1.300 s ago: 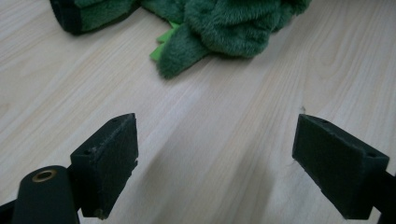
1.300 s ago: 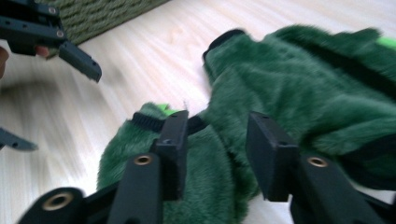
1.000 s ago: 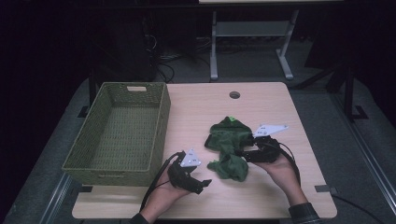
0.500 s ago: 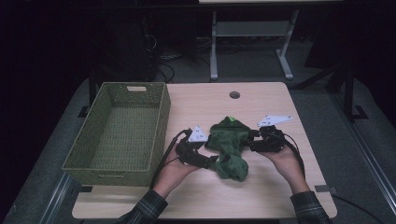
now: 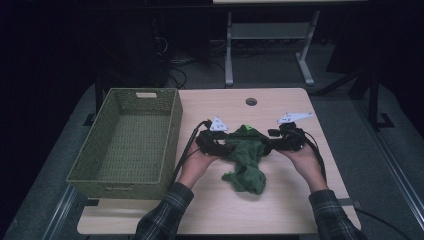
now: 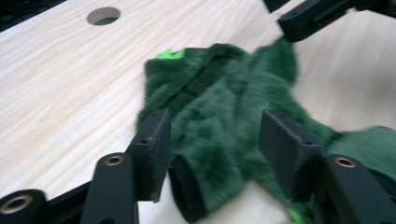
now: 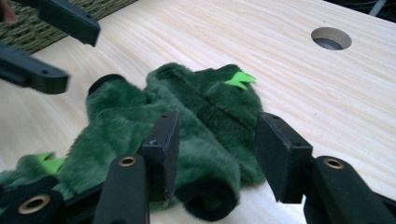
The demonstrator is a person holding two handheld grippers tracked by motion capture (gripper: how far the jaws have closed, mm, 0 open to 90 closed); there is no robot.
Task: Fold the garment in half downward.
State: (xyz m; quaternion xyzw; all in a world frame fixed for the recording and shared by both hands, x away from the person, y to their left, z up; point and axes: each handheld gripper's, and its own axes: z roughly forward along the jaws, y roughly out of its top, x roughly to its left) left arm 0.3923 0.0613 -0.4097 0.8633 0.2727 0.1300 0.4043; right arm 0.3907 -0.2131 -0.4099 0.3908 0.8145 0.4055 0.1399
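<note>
Both claws are closing in on the fuzzy dark-green plush garment [image 5: 246, 155] lying mid-table, roughly at 3 o'clock from the woven green basket [image 5: 127, 145]. The left claw [image 6: 212, 140] is straddling one sleeve end, jaws half-wide and just narrowing, pads not pressing yet. The right claw [image 7: 217, 140] is also half-wide around the other sleeve. I'd say get deep bites on each sleeve before lifting, or the fluff slips out.
</note>
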